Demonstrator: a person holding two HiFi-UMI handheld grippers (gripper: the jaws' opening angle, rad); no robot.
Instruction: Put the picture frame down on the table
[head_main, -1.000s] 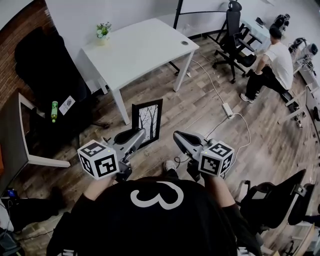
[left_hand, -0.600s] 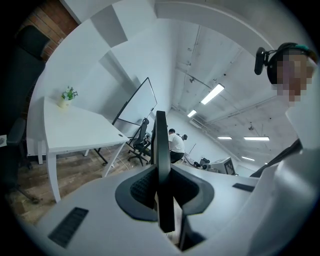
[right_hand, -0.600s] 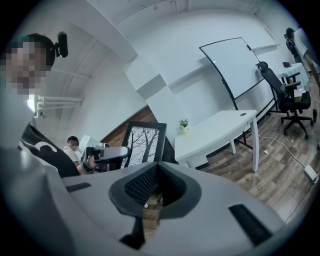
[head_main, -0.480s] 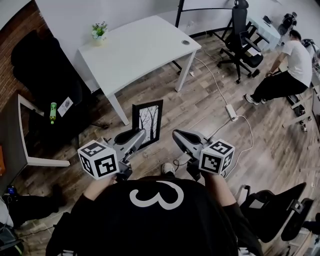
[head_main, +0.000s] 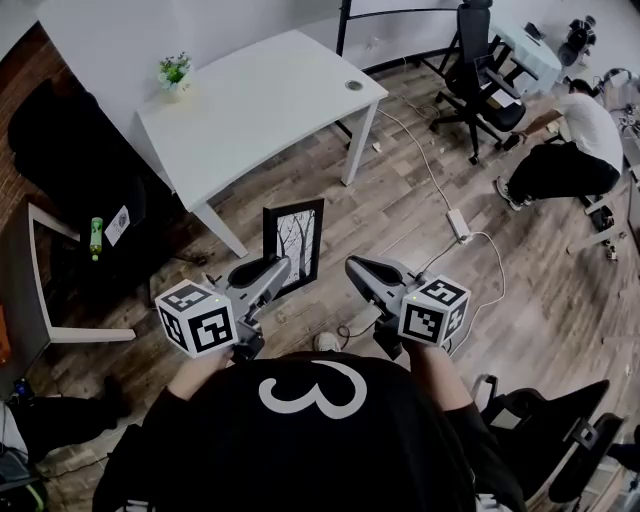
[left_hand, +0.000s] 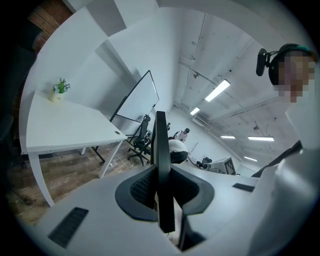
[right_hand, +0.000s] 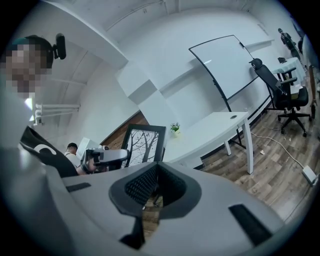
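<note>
The left tool (left_hand: 161, 175) is clamped on the picture frame (left_hand: 160, 135), whose dark edge stands upright between its pads. Just to its right, the right tool (right_hand: 156, 171) has its jaws together on nothing, and the frame stands to that tool's left, apart from it. Ahead of both tools, past a stretch of wooden floor (head_main: 400, 215), lies the white tabletop (head_main: 260, 100). A small potted plant (head_main: 174, 72) sits at its far left corner.

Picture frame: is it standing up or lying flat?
Standing up. The picture frame hangs upright in the air, its edge clamped in the left gripper, not yet on the white table.
</note>
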